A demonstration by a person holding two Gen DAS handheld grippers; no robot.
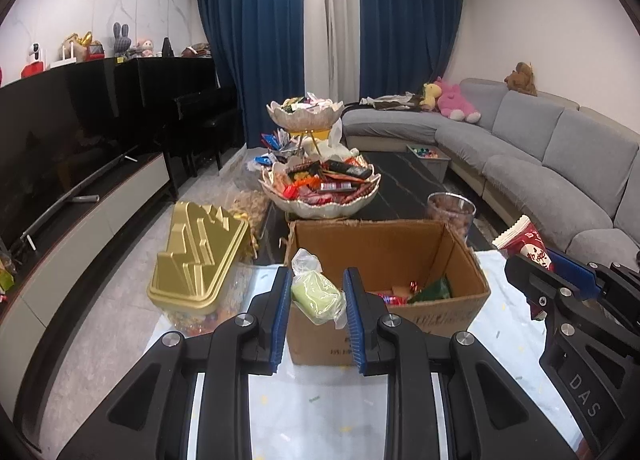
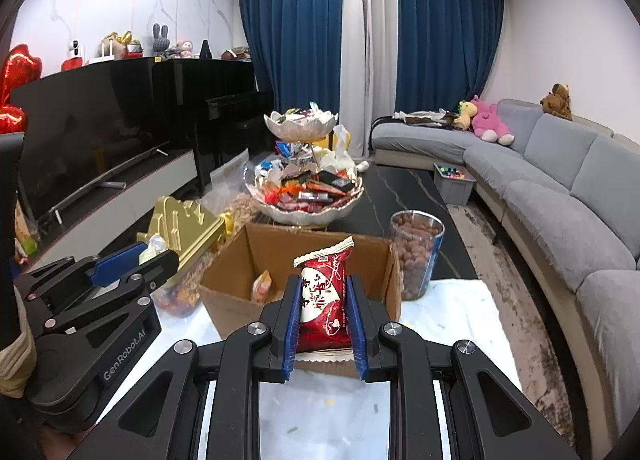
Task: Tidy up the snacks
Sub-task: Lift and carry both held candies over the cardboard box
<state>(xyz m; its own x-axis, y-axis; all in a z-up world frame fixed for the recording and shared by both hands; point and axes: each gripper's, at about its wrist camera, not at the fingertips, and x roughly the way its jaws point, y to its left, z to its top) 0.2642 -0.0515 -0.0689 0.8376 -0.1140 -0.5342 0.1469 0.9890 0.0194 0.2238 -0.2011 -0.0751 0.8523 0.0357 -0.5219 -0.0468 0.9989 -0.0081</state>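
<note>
even indoor light from above, soft shadows — sharp centre, strong fisheye bending and dark vignette at the edges.

The cardboard box looked matt and rough; the gold lid was glossy plastic; the red snack packet was shiny foil.

Both wrist cams aimed fwd, slightly down; cardboard box seen close; tiered snack bowl shared beyond.
</note>
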